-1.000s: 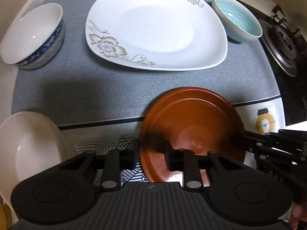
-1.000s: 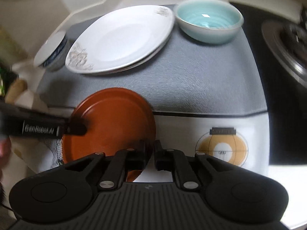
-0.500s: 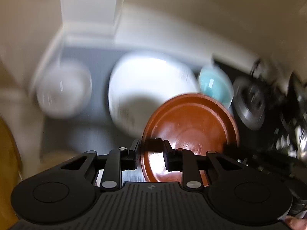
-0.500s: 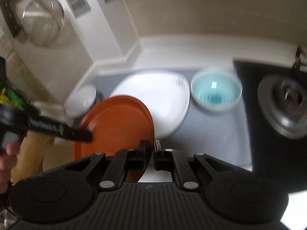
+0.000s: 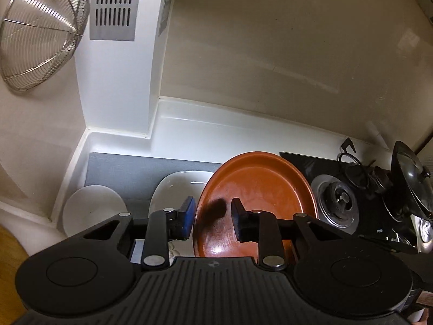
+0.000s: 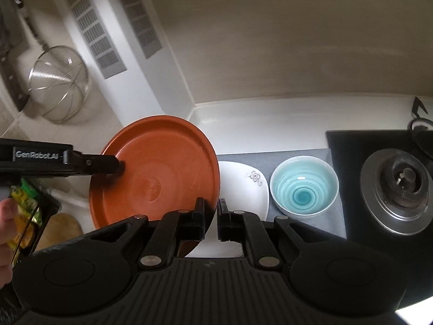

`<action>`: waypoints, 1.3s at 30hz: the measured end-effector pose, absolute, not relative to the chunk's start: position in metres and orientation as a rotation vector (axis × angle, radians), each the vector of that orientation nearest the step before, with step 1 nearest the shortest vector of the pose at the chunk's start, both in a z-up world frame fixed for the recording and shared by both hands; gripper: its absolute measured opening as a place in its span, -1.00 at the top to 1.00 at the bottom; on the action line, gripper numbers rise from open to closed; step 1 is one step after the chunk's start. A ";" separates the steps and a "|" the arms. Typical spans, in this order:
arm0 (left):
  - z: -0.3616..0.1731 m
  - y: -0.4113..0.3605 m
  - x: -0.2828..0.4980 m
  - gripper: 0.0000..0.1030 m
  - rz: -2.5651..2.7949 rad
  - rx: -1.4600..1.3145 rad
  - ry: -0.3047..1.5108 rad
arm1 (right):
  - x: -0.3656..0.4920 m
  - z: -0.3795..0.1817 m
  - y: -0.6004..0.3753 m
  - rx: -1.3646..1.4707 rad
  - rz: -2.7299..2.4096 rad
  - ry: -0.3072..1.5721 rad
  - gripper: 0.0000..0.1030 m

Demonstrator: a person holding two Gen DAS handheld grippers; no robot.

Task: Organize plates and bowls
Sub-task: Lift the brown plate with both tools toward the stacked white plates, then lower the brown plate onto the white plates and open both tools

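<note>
Both of my grippers clamp the round terracotta-brown plate [image 6: 159,173], which hangs tilted in the air above the counter. My left gripper [image 5: 212,218] has its jaws partway closed across the plate's rim at about 9 o'clock as the right camera sees it, one blue-padded finger [image 5: 188,211] outside the rim and the other on the plate's face. My right gripper [image 6: 211,218] pinches the rim at roughly 5 o'clock, its jaws nearly together with the edge between them. Below the plate, the large white plate with a grey floral print [image 6: 243,189] lies on the grey mat [image 6: 305,154], partly hidden. At 3 o'clock of it, just beside, sits the pale turquoise ribbed bowl [image 6: 304,188]. In the left view, a white bowl [image 5: 93,208] stands at 9 o'clock of the white plate, and the gas burner [image 6: 403,182] is far right.
</note>
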State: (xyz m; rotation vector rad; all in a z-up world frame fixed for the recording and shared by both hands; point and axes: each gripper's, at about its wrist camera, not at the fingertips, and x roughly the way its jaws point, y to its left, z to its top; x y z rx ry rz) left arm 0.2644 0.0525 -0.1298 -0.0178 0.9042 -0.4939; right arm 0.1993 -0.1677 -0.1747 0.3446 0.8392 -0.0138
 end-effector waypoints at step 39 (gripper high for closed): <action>-0.247 0.114 0.334 -0.11 -0.331 -0.140 0.988 | 0.283 -0.308 -0.179 0.320 -0.071 0.961 -0.17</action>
